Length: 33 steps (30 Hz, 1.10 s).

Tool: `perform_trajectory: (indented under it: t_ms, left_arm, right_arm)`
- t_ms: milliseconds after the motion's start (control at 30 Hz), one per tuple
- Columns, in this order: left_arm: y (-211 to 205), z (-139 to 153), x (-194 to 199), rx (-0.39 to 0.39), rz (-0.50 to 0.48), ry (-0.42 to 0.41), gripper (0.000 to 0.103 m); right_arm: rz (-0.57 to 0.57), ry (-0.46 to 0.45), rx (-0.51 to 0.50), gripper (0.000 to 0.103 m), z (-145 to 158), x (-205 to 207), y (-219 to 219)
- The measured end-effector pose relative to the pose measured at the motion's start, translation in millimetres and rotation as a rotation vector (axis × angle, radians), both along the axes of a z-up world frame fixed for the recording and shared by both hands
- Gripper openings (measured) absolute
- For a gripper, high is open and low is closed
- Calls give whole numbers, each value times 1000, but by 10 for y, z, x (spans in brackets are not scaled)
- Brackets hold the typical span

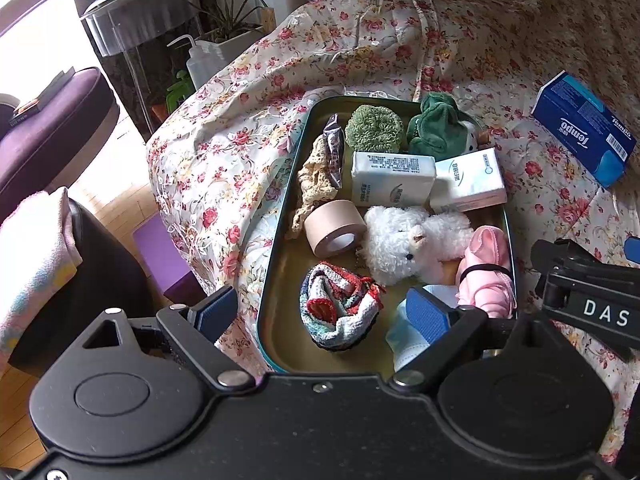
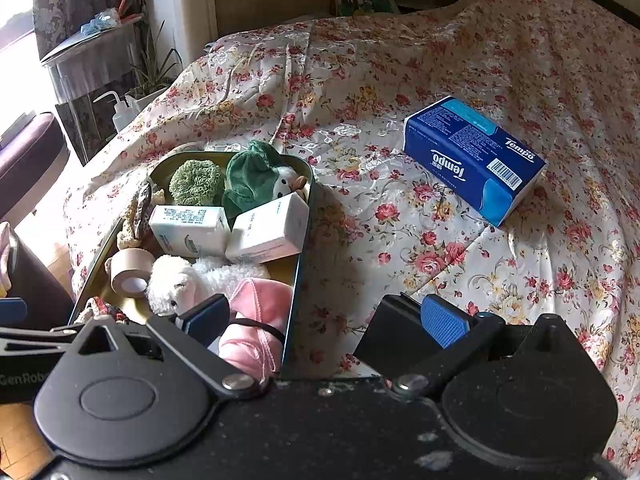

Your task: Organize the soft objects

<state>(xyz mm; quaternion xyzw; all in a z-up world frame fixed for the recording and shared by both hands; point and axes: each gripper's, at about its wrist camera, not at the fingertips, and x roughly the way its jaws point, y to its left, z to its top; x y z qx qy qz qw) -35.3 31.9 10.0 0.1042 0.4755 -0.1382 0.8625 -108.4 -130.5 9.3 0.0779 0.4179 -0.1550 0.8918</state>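
On the flowered bed (image 2: pixel 360 216), the metal tray (image 1: pixel 280 240) corrals the soft bits; only the blue Tempo tissue pack (image 2: pixel 474 160) lies apart, long axis running far-left to near-right. Left hand-held gripper (image 1: pixel 320 314) and right hand-held gripper (image 2: pixel 326 320) both gape wide, empty.

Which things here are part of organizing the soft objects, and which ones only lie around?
For the job:
tin tray
white plush toy
green plush toy
crocheted cloth
pink cloth
Tempo tissue pack

Lying about:
squeeze bottle
potted plant
purple stool
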Motion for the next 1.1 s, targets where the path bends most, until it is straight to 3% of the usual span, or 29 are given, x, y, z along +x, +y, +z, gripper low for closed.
perform_trajectory:
  t_ms: [1100]
  left_arm:
    - [18, -21, 3, -6, -2, 21, 89]
  right_arm:
    - [-1, 4, 6, 103, -14, -3, 6]
